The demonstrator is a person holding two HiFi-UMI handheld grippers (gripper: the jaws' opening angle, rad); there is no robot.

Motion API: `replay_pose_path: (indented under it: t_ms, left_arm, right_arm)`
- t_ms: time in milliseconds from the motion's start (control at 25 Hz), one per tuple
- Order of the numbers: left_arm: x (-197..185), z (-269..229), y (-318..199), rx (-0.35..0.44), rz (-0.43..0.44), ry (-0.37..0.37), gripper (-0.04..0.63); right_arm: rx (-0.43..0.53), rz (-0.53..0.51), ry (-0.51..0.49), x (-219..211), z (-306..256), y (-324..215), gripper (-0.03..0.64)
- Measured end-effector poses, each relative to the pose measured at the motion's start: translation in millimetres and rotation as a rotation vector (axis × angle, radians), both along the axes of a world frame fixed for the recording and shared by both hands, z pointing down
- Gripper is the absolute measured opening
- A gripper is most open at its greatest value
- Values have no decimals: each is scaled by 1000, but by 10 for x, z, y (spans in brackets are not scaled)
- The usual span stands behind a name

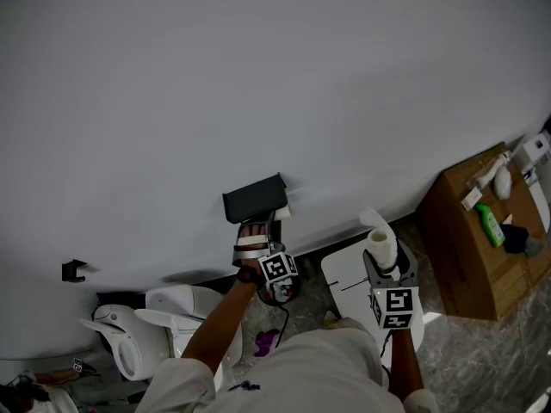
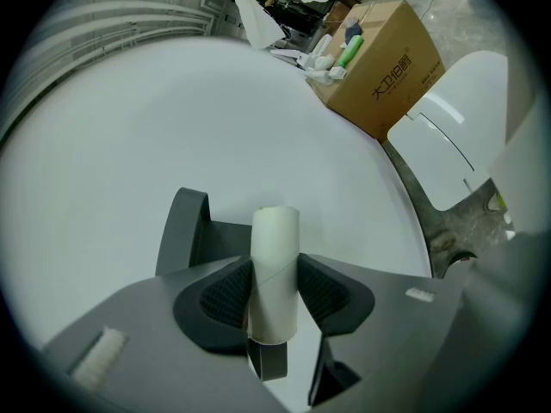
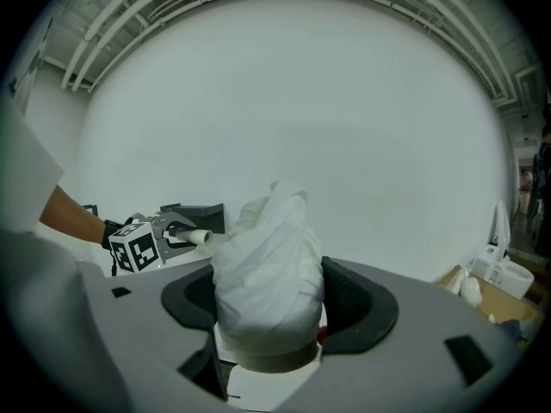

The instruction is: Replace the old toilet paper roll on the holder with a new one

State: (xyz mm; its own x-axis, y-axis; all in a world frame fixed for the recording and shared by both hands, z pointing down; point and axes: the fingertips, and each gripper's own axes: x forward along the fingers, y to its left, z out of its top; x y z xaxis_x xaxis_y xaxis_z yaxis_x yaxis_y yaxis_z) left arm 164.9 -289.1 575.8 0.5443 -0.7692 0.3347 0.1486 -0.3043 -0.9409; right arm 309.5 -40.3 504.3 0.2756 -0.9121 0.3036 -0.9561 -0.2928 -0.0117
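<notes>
The old roll, a bare pale cardboard tube (image 2: 275, 265), stands upright between the pads of my left gripper (image 2: 275, 298), which is shut on it. In the head view the left gripper (image 1: 256, 233) sits just under the black wall holder (image 1: 254, 199); the holder's dark bracket (image 2: 183, 231) shows behind the tube. My right gripper (image 1: 384, 263) is shut on the new white paper roll (image 1: 380, 243), loose paper bunched at its top (image 3: 269, 265), held apart to the right of the holder. From the right gripper view the left gripper (image 3: 176, 233) and its tube (image 3: 200, 237) hang beside the holder (image 3: 196, 216).
A white wall fills the background. A toilet (image 1: 176, 317) stands below left, and a white lid (image 1: 349, 275) lies under the right gripper. A cardboard box (image 1: 469, 252) with bottles on top sits at the right. A small black hook (image 1: 73, 270) is on the wall at left.
</notes>
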Motion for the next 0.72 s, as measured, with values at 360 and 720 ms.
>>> replay_pose_path:
  t_ms: [360,720]
  left_arm:
    - [152,2,81,-8,23,-3,170]
    - [323,-22,168,-18,60,12,172]
  right_arm:
    - [-6,6,0,50,27,28,316]
    - [-15,13,-1,62,40,24,316]
